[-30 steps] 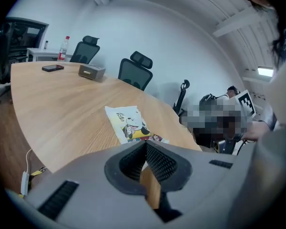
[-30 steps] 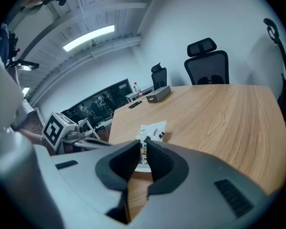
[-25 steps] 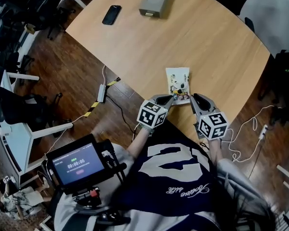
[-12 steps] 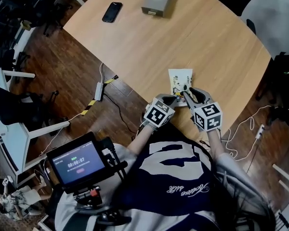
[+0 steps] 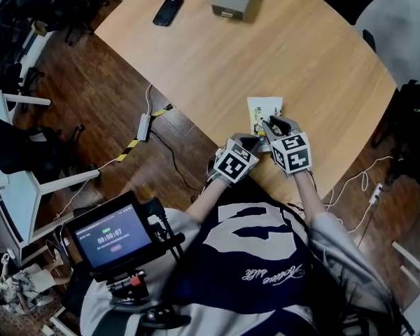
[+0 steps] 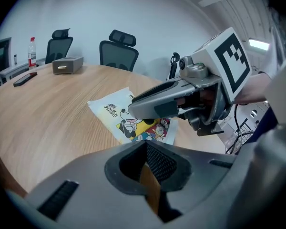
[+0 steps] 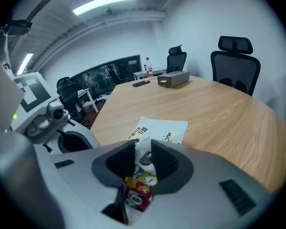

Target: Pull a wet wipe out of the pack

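Pack (image 5: 264,113) lies flat on the table (image 5: 308,54), near the person's edge, long side pointing away. It is a soft film pouch. Judged light, limp and slick, so it will likely slide or lift whole when a wipe is tugged. It needs 1 gripper pinning it while the other pulls.

Right gripper (image 7: 144,150): its 2 jaws stand apart at a narrow gap, tips down over the pack's near half. The pack's white and coloured print shows between the pads. Cannot tell whether the pads touch it; no clamp evident.

Left gripper (image 6: 146,152): jaws slightly apart, bare wood seen through the gap, nothing between. It sits just beside the pack's near left corner.

Where to grip (judgement): the opening flap on the top face, not made out under the right jaws. Pinch the free edge of the flap or wipe; hold down 1 end of the pouch.

Writing: cartoon mouse figures on the near half. The white far half carries dark characters and what looks like "17"; the rest is too small to read. Timer screen (image 5: 113,238) reads 00:00:07.
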### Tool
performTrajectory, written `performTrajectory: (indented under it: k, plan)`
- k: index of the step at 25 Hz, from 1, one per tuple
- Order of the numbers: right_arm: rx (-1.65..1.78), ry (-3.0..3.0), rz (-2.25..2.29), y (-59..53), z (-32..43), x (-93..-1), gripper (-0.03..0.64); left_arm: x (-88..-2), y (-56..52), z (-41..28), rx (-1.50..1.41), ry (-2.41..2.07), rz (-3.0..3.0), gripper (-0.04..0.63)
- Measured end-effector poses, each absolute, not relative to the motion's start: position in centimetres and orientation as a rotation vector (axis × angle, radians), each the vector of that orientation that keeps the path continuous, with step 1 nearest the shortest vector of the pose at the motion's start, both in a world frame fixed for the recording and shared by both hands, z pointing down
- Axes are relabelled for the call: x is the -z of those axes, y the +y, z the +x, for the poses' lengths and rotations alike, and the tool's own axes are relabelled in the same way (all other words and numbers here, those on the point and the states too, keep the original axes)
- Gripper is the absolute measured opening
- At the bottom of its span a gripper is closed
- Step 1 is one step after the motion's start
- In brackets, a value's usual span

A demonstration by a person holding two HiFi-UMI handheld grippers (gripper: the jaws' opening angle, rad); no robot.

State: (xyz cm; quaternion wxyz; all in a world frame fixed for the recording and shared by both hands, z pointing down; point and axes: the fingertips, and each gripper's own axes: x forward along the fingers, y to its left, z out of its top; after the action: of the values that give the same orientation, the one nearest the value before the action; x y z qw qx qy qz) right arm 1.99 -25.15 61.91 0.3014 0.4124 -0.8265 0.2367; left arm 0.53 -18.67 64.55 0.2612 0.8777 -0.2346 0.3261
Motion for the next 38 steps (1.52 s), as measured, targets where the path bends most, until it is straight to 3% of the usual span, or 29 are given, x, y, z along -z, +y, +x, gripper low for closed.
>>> performTrajectory:
  k: [3, 5, 9, 23, 38]
  plan:
    - [-0.544, -2.163, 1.059, -25.1, 1.7, -62.2, 0.096, -64.6, -18.9, 0.6, -0.883, -0.64, 2.385, 0.002]
    - [-0.469, -2.141, 0.996, -24.8, 0.9, -62.4, 0.008, -64.7, -18.8, 0.5, -0.896, -0.643, 2.377, 0.002]
    - [-0.465, -2.136, 0.994, -25.0, 0.5, -62.3, 0.006, -65.0, -19.1, 0.5, -0.903, -0.648, 2.372, 0.002]
    - [-1.227, -2.478, 1.252, -25.7, 2.4, -55.9, 0.005, -65.1, -19.4, 0.9, -0.915, -0.658, 2.368, 0.002]
    - [-1.077, -2.661, 1.404, -27.7, 5.8, -47.5, 0.005, -65.6, -19.5, 0.4, -0.92, -0.657, 2.366, 0.002]
